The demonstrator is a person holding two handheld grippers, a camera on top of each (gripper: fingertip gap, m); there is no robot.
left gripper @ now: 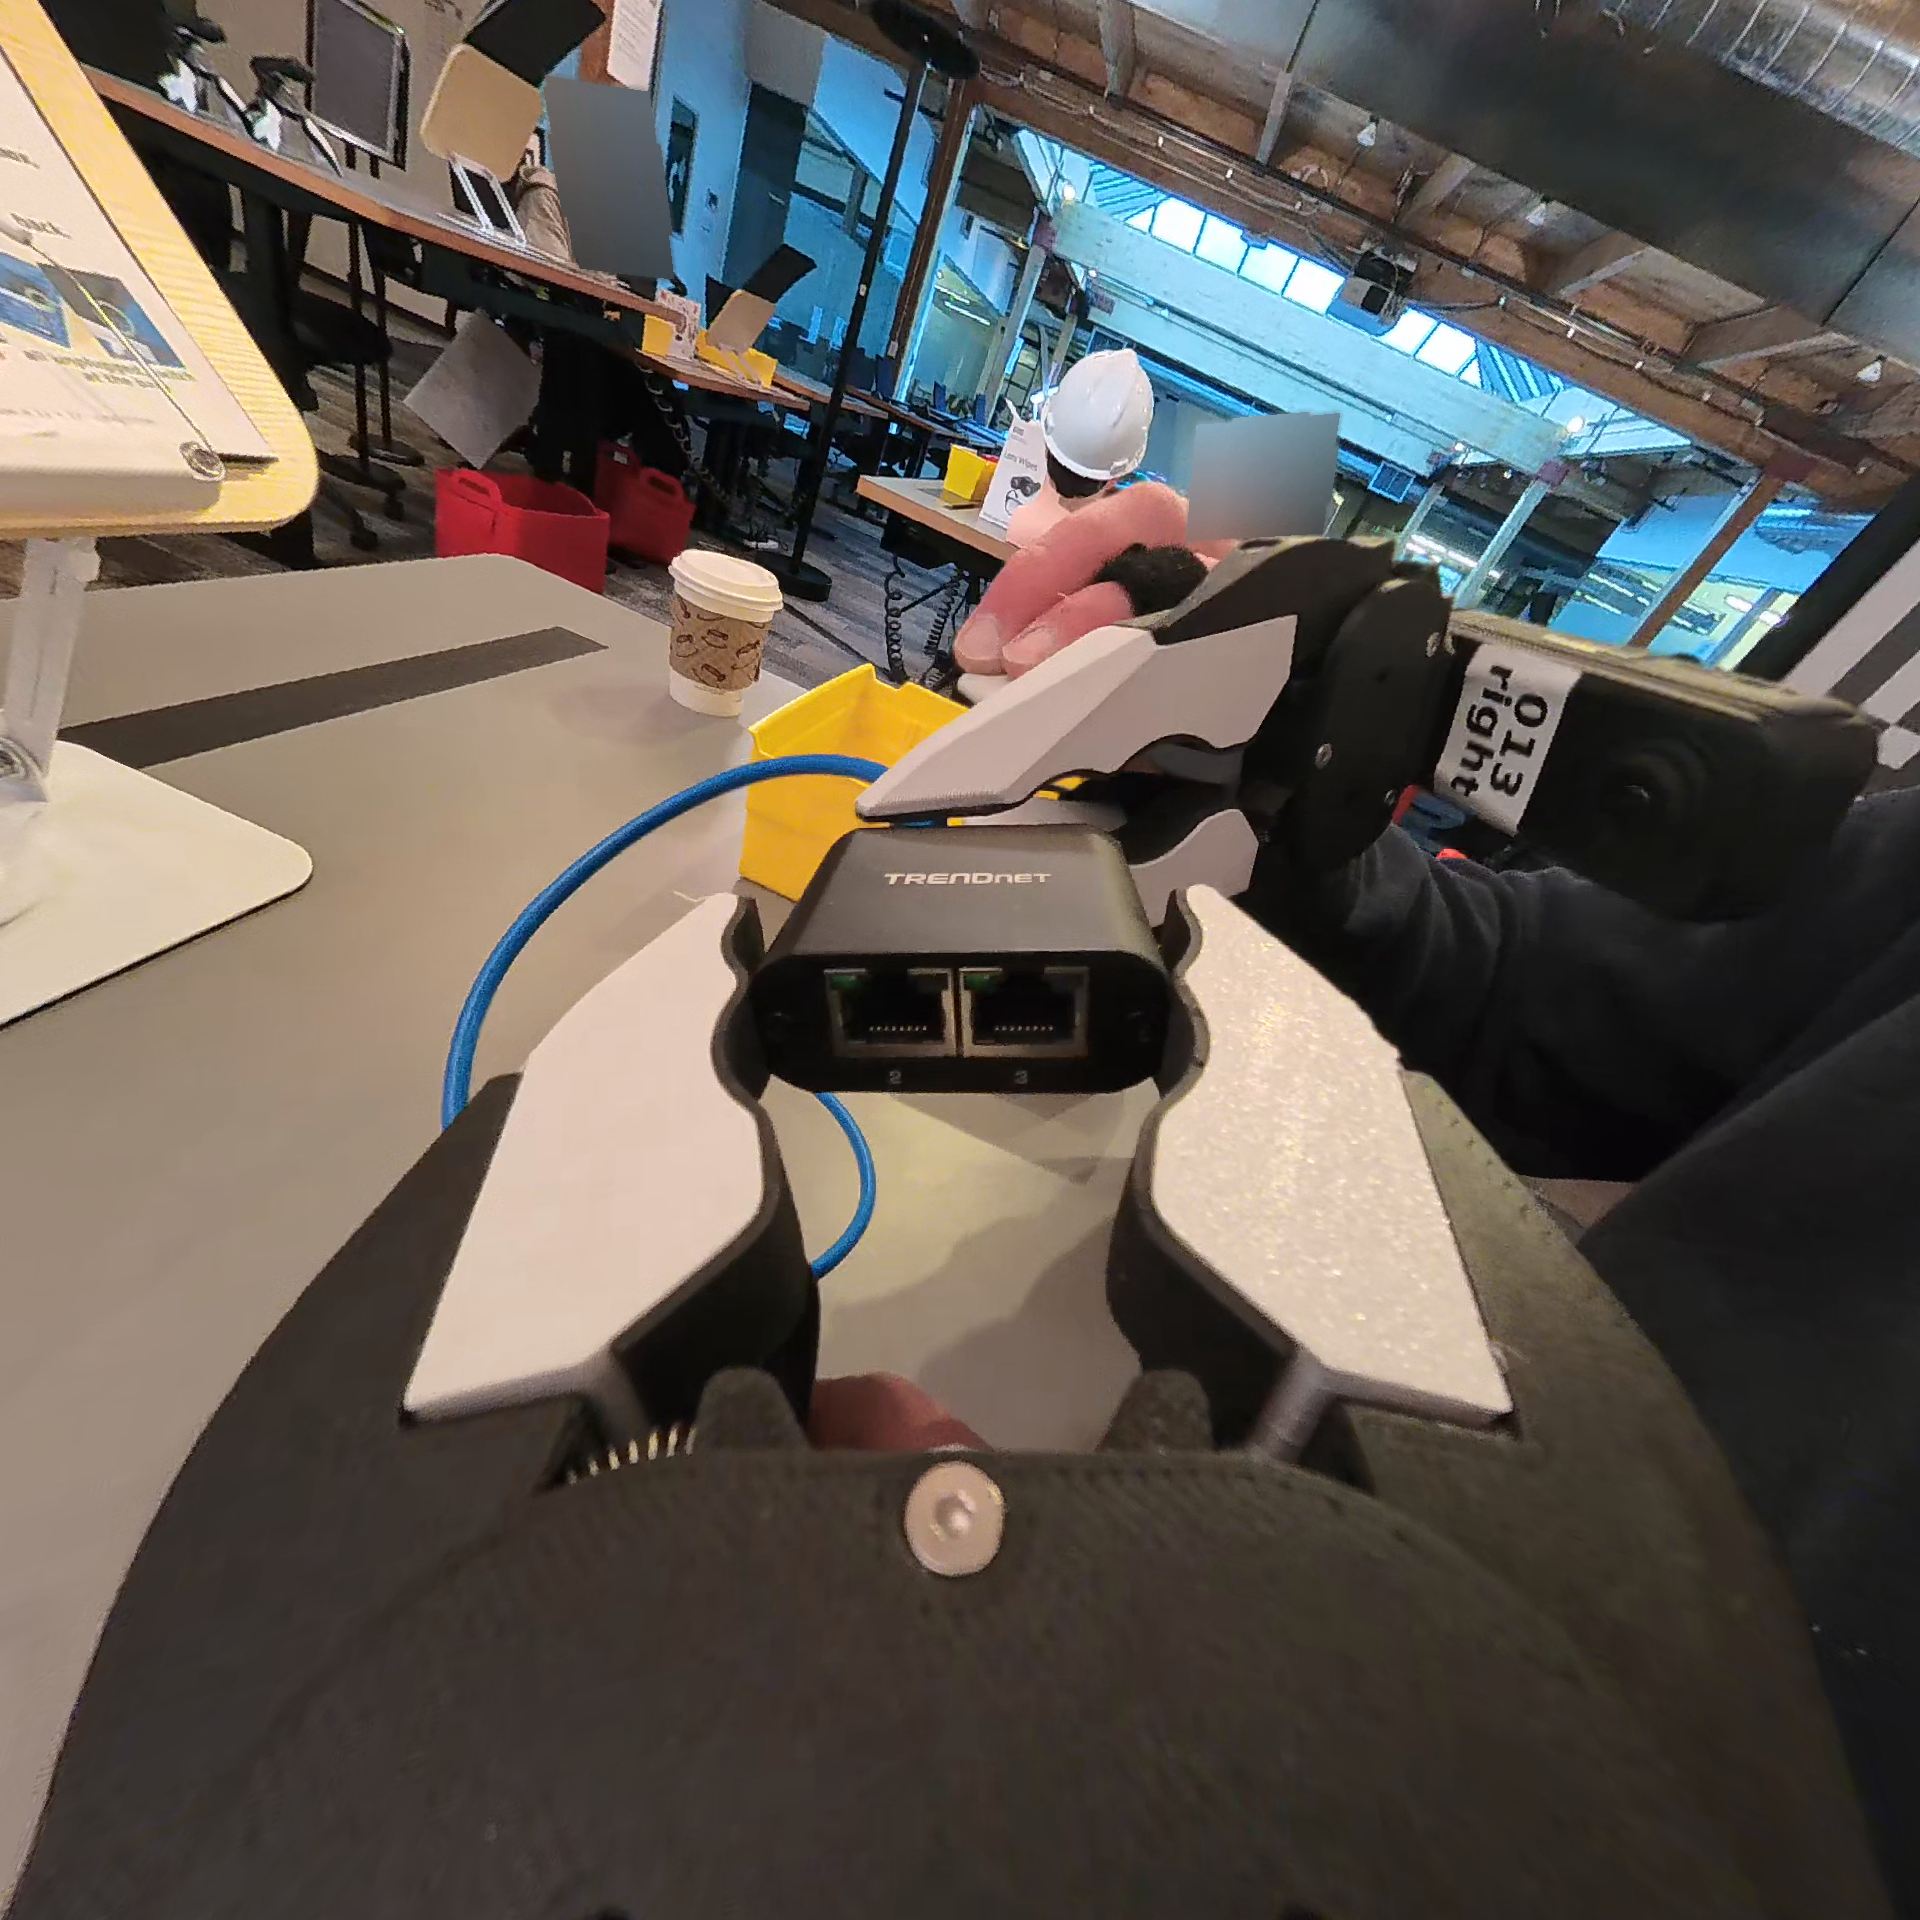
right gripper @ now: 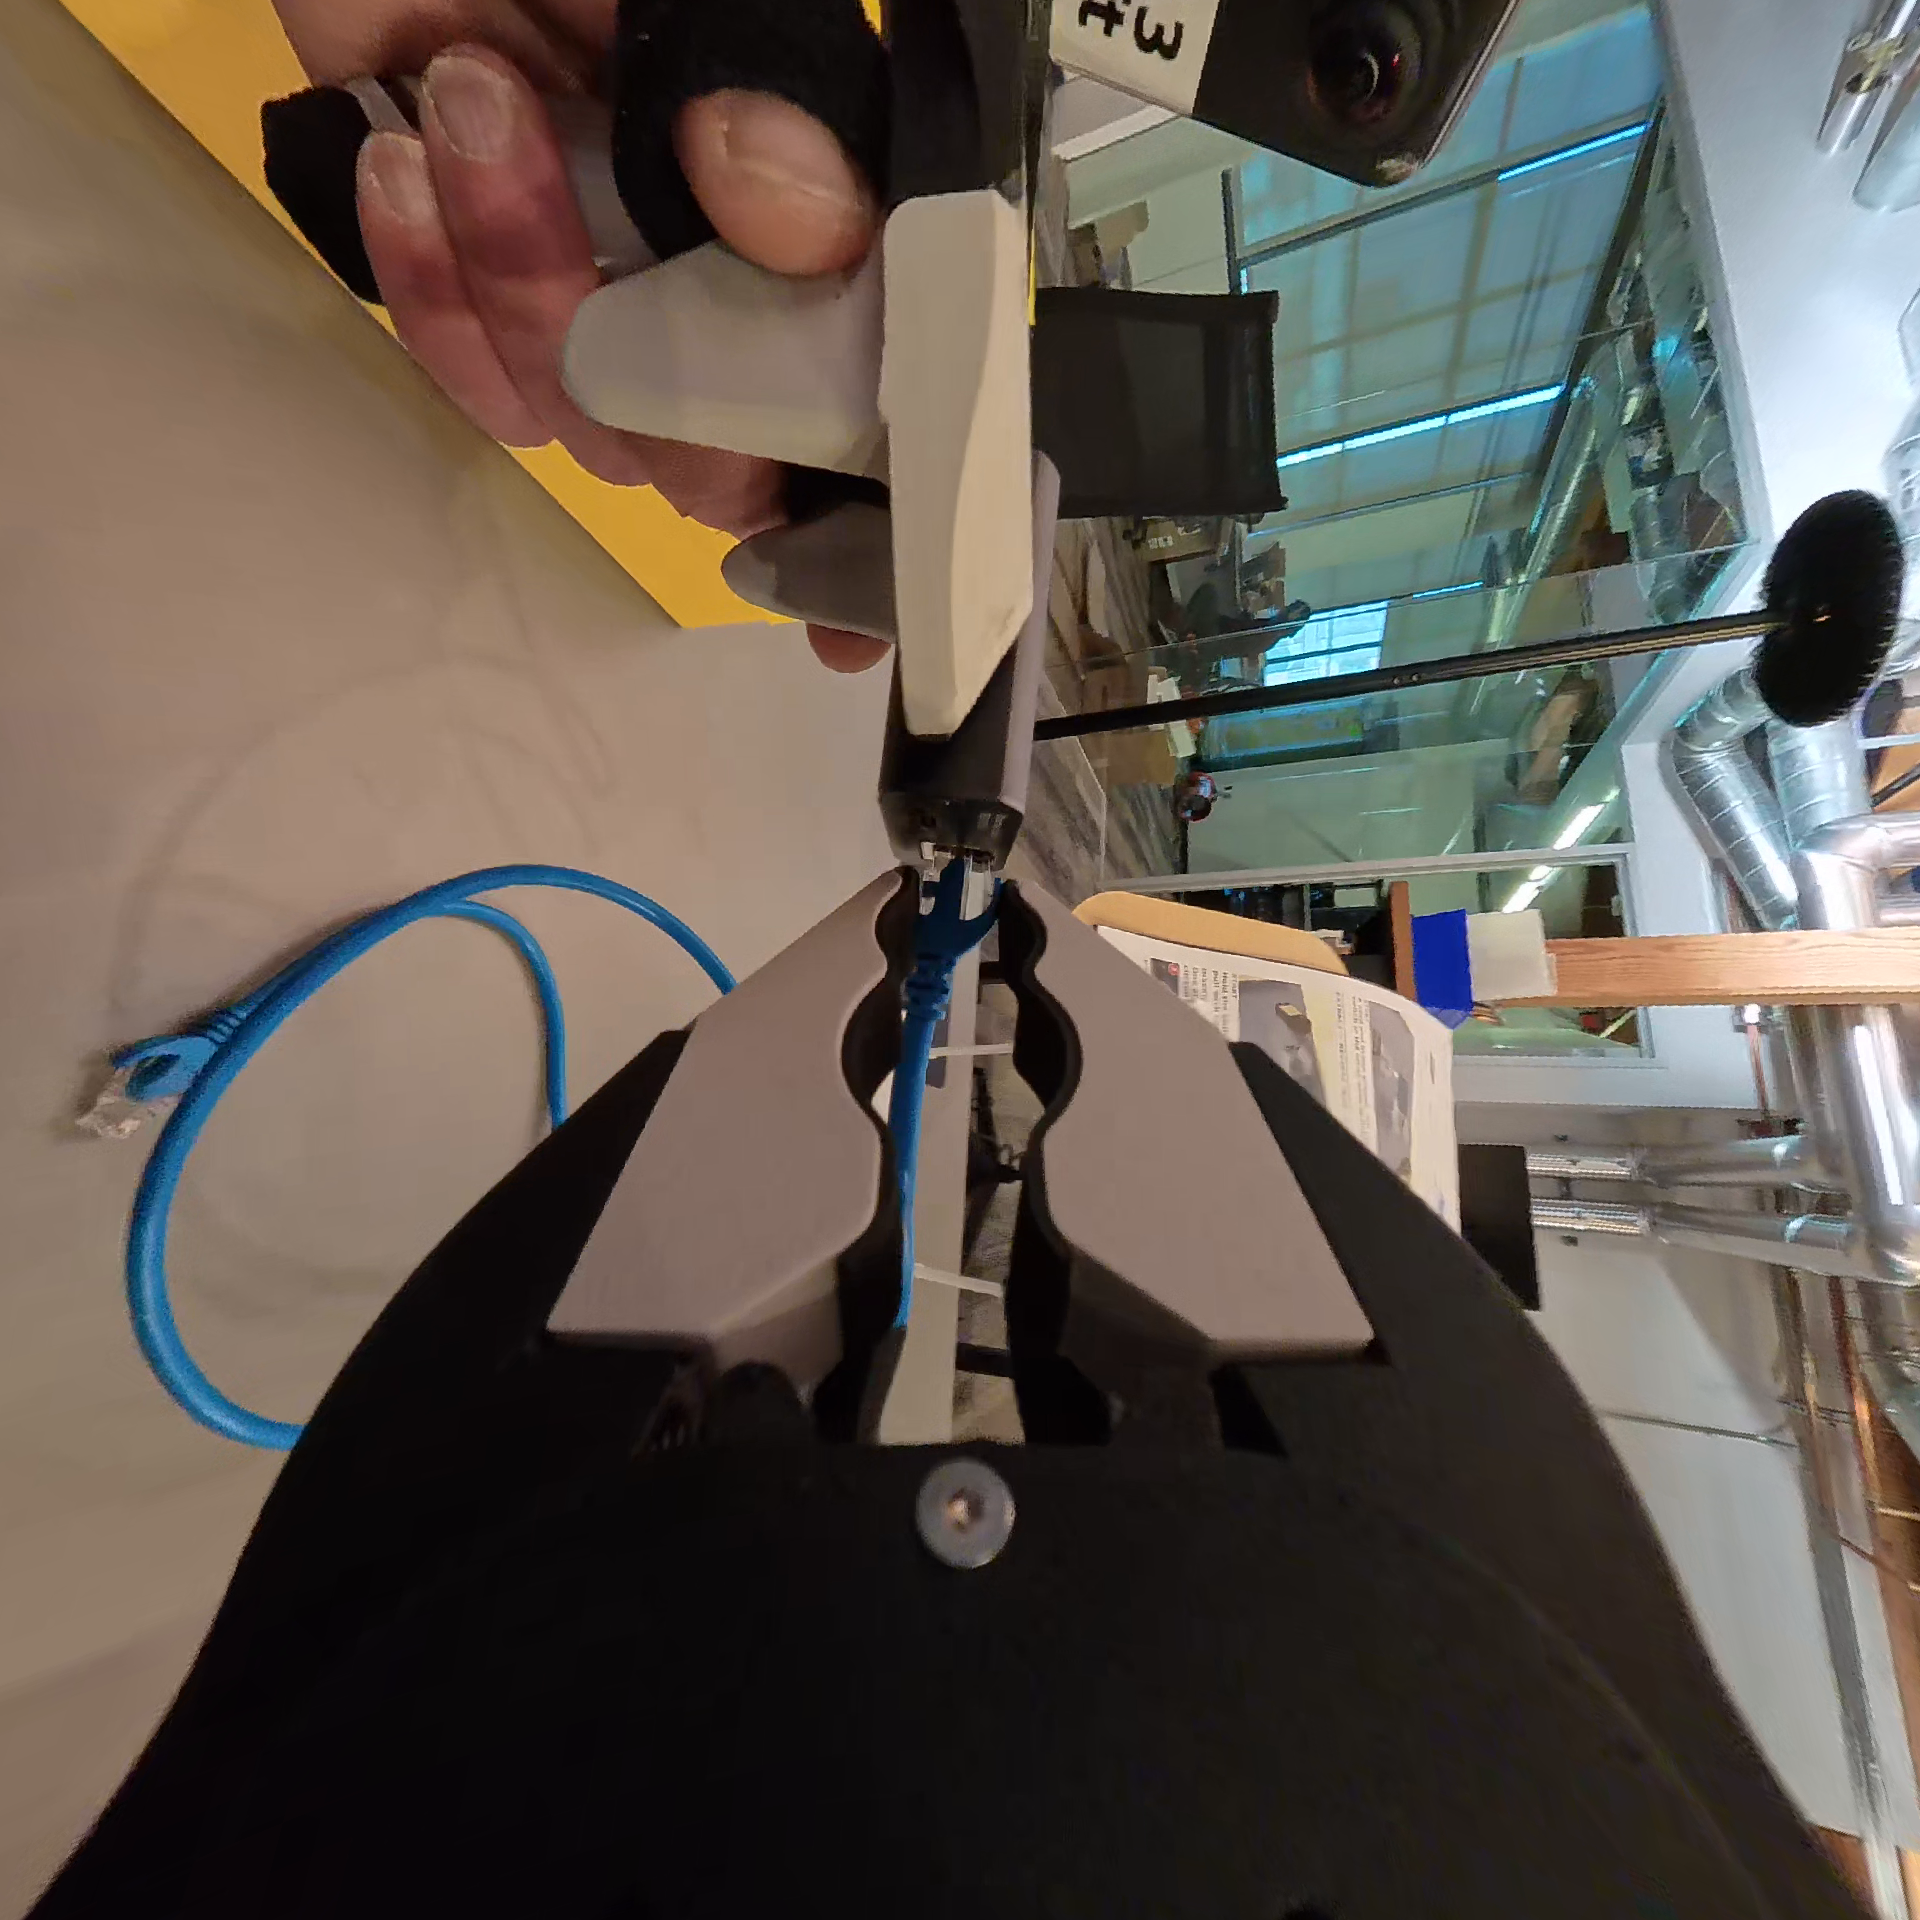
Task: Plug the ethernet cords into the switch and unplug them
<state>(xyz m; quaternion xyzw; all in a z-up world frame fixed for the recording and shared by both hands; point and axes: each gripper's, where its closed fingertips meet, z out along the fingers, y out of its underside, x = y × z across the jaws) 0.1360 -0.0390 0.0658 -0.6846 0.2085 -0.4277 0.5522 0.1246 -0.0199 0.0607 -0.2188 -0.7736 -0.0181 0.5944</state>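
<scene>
Gripping black switch (left gripper: 961, 961) by its sides, left tongs (left gripper: 961, 997) hold it above grey bench (left gripper: 312, 1039), two empty ports facing camera. Right tongs (right gripper: 951, 904) at switch's far end, narrow around blue ethernet cord (right gripper: 920, 1039) plug boot; firm clamp or not, cannot tell. Plug sits at switch port, whether fully seated cannot tell. Cord loops over bench at left, free plug end (right gripper: 125, 1101) lying on bench. Yellow bin (left gripper: 821, 769) just behind switch, paper coffee cup (left gripper: 719, 632) farther back.
</scene>
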